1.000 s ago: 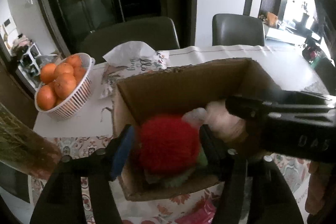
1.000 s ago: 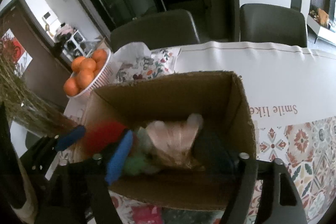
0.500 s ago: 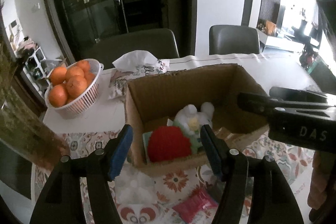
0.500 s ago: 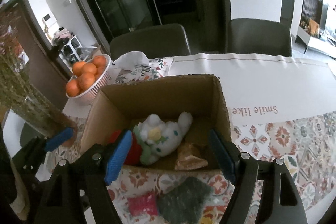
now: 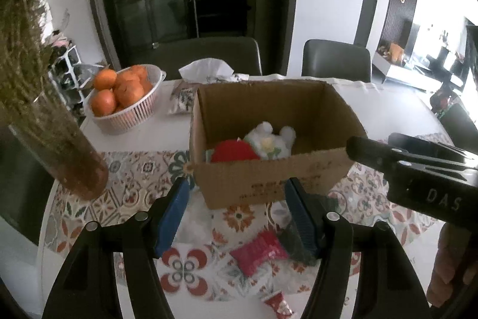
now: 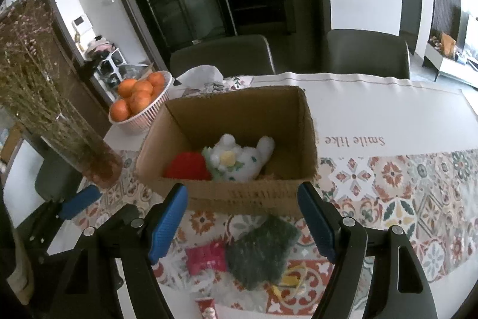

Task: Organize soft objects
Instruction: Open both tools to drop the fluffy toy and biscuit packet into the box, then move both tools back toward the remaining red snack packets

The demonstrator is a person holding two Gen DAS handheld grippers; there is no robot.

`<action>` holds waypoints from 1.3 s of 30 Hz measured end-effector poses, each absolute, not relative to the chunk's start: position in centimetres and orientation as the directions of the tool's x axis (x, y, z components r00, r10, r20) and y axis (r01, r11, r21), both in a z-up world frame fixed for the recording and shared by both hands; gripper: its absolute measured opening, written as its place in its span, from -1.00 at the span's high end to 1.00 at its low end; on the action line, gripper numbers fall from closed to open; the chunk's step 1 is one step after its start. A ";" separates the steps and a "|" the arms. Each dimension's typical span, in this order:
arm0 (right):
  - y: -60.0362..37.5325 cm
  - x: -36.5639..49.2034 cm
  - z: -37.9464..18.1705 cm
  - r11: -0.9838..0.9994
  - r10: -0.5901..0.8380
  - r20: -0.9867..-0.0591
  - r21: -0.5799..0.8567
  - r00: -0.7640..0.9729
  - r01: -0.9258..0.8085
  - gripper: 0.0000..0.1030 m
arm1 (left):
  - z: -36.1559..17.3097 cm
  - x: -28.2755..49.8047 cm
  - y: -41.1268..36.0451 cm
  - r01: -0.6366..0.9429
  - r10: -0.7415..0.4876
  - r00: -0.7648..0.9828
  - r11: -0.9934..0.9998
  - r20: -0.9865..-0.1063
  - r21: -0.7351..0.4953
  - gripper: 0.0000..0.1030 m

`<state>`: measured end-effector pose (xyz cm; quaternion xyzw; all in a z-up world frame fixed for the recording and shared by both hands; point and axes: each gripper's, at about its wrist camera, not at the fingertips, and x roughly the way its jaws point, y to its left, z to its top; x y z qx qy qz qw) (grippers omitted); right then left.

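Observation:
An open cardboard box stands on the patterned tablecloth. Inside lie a red fluffy ball and a white plush toy. In front of the box a pink packet and a dark green fuzzy piece lie on the cloth. My left gripper hangs open above the cloth before the box, holding nothing. My right gripper is open too, over the green piece. The right gripper's black body shows at the right of the left wrist view.
A white basket of oranges and a tissue pack sit behind the box. A glass vase of dried stems stands at the left. Two dark chairs face the far table edge.
Both grippers have pulled back and up out of the box. The red ball and the white plush, earlier between the fingers, now lie in the box. The cloth items came into view.

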<state>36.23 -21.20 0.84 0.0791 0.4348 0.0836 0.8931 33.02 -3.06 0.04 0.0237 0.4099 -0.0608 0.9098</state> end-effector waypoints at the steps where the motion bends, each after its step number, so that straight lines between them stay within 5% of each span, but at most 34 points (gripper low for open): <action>1: -21.3 35.9 0.8 0.974 0.217 -0.765 0.211 0.607 -0.082 -0.49 | 0.0 32.7 -3.1 0.128 -0.090 0.655 0.992 -0.750 -0.008 -0.28; 39: -23.4 29.8 -6.5 0.975 0.197 -0.899 0.139 0.391 -0.171 -0.49 | -8.1 24.3 -5.6 -0.021 -0.048 0.409 0.998 -0.911 -0.062 -0.29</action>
